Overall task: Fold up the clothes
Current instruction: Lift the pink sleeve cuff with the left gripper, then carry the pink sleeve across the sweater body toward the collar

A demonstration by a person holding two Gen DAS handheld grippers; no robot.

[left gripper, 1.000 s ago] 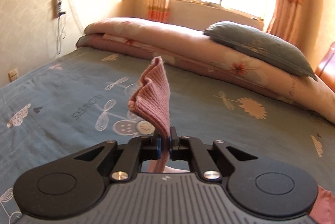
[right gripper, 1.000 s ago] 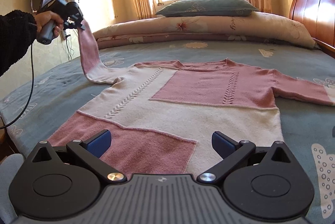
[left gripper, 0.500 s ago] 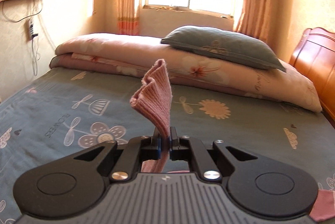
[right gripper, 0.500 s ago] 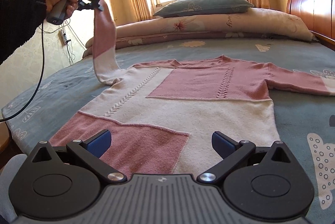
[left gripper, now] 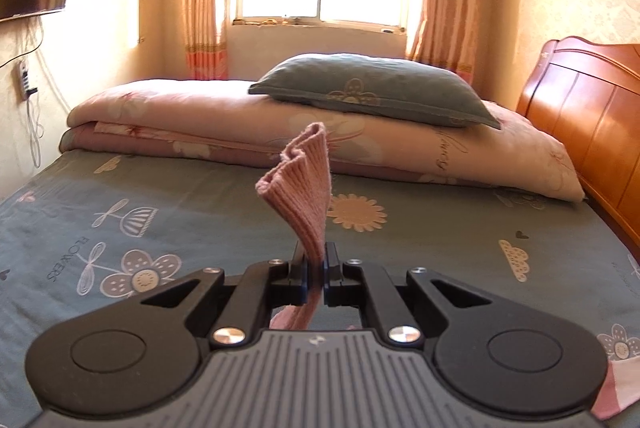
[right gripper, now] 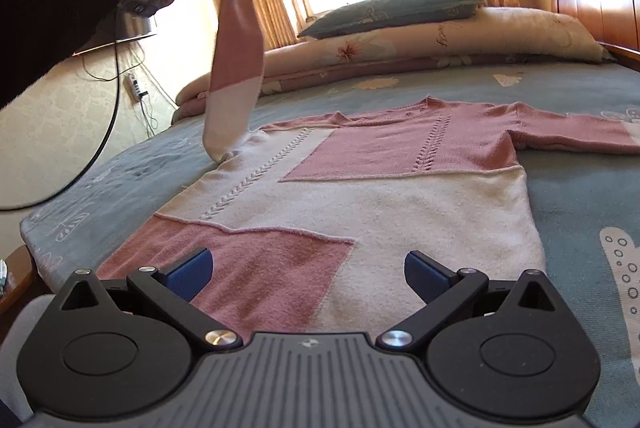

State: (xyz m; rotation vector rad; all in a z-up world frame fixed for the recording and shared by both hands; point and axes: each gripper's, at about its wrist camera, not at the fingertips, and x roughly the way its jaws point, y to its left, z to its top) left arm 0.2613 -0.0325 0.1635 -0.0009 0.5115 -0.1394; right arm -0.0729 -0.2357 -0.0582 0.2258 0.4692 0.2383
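A: Sunlit bedroom, with a grey-blue bed sheet (right gripper: 580, 99) printed with flowers, a folded quilt (left gripper: 200, 115) and a pillow (left gripper: 372, 91) at the far edge. Where to find the sweater (right gripper: 380, 203)?

B: Spread flat on the sheet, front up, hem just under the right gripper (right gripper: 308, 272). Right sleeve (right gripper: 572, 135) stretched out sideways on the bed.

A: And changed in the last second?

B: Raised much higher than one second ago: the left sleeve (right gripper: 236, 67), pinched at the cuff (left gripper: 304, 183) by the left gripper (left gripper: 316, 268), clamped shut on the knit. Before, held low and out over the side of the bed. Now lifted well above the shoulder, hanging almost straight down, and turned more toward the headboard (left gripper: 580, 115).

A: Meaning for the task?

B: Probably in the middle of carrying this sleeve over the chest. Otherwise lying open and flat, with no fold visible in the body.

A: And the right gripper?

B: Spread wide, holding nothing, hovering just over the hem.

A: Material?

B: Soft knit in blocks of dusty pink and cream, with raised seams between and two braid-like lines down the front. Ribbed at the cuff, curled into a small open tube. Limp by appearance, so likely to sag and to need smoothing once laid down.
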